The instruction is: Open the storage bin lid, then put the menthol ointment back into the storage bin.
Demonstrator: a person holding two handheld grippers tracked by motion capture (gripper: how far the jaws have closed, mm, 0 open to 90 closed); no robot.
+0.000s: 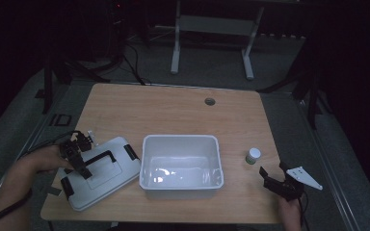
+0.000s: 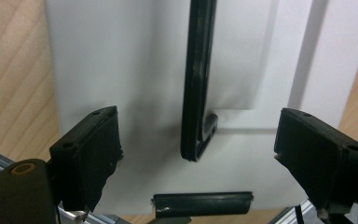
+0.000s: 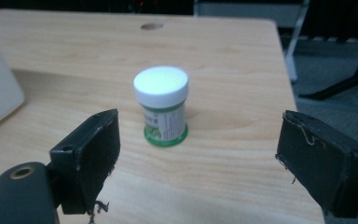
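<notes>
Your left tongs (image 1: 80,159) hang over the white lid (image 1: 103,171) at the near left of the tabletop (image 1: 173,110), jaws standing wide apart with nothing pressed between them. In the left gripper view the lid's black handle (image 2: 198,79) runs straight ahead from the gap between the jaws, its near end midway between them and touching neither pad. A black latch (image 2: 203,204) lies on the lid's edge just below that gap, close to the tongs' base.

The lid rests flat on the tabletop, tilted at an angle to the table's edges, its right corner just beside the open white bin (image 1: 181,166), which sits between your two tongs.

Your right tongs (image 1: 275,181) are held low at the near right corner of the tabletop, jaws also wide apart and gripping nothing. In the right gripper view a small jar (image 3: 161,105) with a white cap and a green label stands upright ahead of them, nearer the left jaw than the right and clear of both. In the high view the same jar (image 1: 253,155) stands just beyond those tongs and to the right of the bin. The grey three-cornered plate (image 1: 304,177) rides on top of the right tongs, and your right hand (image 1: 289,211) grips them from below at the tabletop's edge.
</notes>
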